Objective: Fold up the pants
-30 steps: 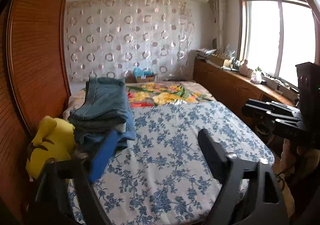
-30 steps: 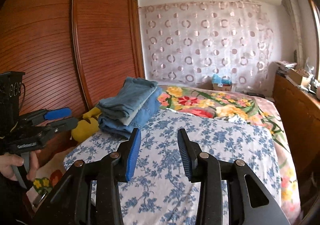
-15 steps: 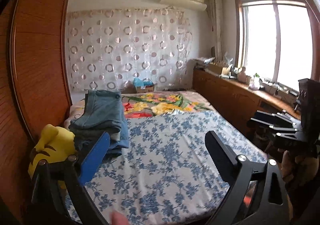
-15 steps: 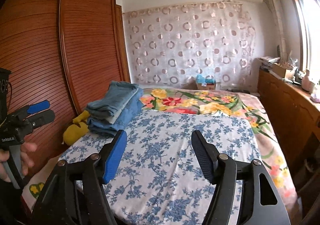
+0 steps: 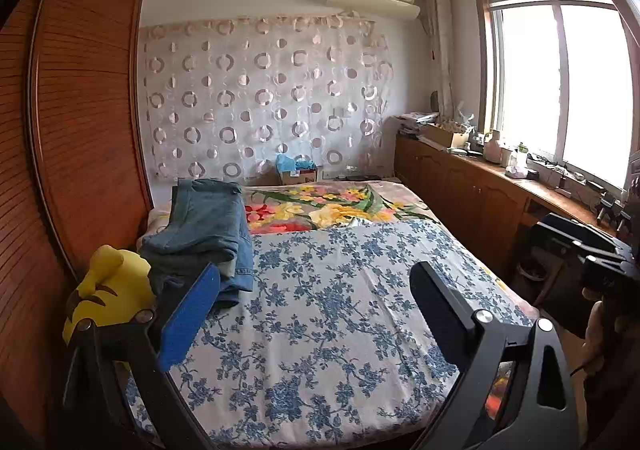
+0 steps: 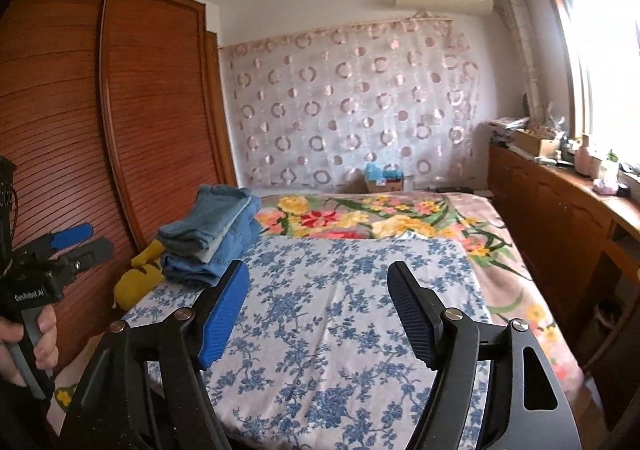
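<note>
Blue-flowered bedspread (image 5: 328, 322) ahead of both tongs, left gripper (image 5: 316, 302) and right gripper (image 6: 320, 306) spread wide, holding nothing, folded jeans stack (image 5: 208, 234) front-left, beside yellow plush toy (image 5: 108, 298)

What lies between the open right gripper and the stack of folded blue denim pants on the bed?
Only blue-flowered white bedsheet, as the right wrist view shows. The right gripper is apart from the stack of folded blue denim pants, holding nothing.

Bed (image 5: 340, 330), blue floral sheet; yellow plush toy (image 5: 108, 290) at its left edge; wooden wardrobe (image 5: 80, 129) beyond; window counter (image 5: 500, 177) right.
</note>
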Demonstrator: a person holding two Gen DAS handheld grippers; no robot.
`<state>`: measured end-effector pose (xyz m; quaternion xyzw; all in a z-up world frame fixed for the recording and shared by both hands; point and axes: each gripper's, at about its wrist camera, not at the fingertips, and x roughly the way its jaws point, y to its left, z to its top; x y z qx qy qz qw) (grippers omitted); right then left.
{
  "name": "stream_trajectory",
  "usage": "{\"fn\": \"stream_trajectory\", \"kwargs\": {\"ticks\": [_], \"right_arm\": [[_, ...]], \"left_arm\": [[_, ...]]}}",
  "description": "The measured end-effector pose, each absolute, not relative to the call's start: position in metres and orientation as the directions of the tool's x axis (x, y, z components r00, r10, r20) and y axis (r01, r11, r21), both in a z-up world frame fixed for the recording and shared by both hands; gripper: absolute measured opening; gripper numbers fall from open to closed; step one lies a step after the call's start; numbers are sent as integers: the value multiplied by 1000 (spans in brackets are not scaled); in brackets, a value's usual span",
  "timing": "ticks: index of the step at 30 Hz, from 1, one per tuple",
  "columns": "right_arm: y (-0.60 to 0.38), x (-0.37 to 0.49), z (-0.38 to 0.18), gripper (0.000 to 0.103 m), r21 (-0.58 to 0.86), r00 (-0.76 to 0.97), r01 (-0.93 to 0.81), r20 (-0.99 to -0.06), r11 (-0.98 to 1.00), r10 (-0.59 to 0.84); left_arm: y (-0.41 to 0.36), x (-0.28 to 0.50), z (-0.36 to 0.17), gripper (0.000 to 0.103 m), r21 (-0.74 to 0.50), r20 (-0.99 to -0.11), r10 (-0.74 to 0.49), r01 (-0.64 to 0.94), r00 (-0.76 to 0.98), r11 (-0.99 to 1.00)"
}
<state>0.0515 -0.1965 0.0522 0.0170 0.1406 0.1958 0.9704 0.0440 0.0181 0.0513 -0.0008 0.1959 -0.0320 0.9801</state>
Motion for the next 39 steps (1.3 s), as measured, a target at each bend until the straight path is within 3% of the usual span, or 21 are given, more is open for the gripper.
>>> {"fn": "stream_trajectory", "kwargs": {"ticks": [9,39], "right_arm": [[-189,39,44,81,85,912,-312,-252,946,323],[-196,44,38,81,77,906,-303,-285,950,312]], "left_arm": [[4,45,46,96,-5,-402,-53,56,914,998],[3,43,29,96,-8,-413,-33,32,910,999]]}}
